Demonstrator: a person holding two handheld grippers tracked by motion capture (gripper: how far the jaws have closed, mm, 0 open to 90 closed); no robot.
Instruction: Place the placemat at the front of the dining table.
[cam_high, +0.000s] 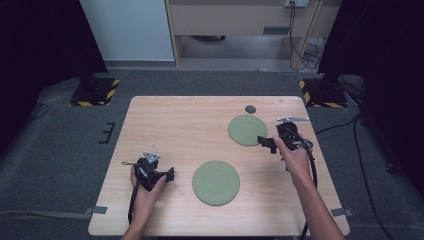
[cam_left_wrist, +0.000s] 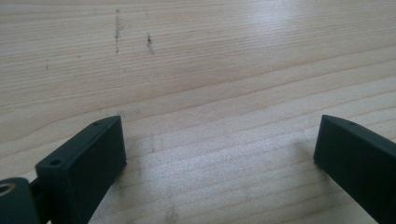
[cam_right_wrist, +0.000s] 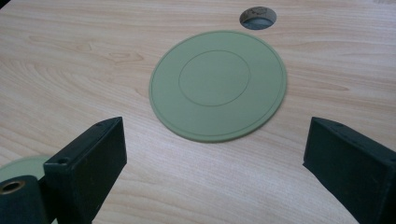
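- On the counter (cam_high: 165, 120), near side: left hand-held gripper (cam_high: 167, 175) spread, empty, just left of the near disc (cam_high: 216, 182).
- Farther: right hand-held gripper (cam_high: 264, 142) spread, facing the far disc (cam_right_wrist: 218, 85).
- Disc looks thin, light, flat; probably slips. Pinch at its rim.

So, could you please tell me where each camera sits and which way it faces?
High view: above the person's side, looking forward and down at the table; forearms and both claws show.
Left gripper view: on the left claw, facing bare wood between open jaws.
Right gripper view: on the right claw, facing the far green plate, shared with the high view.
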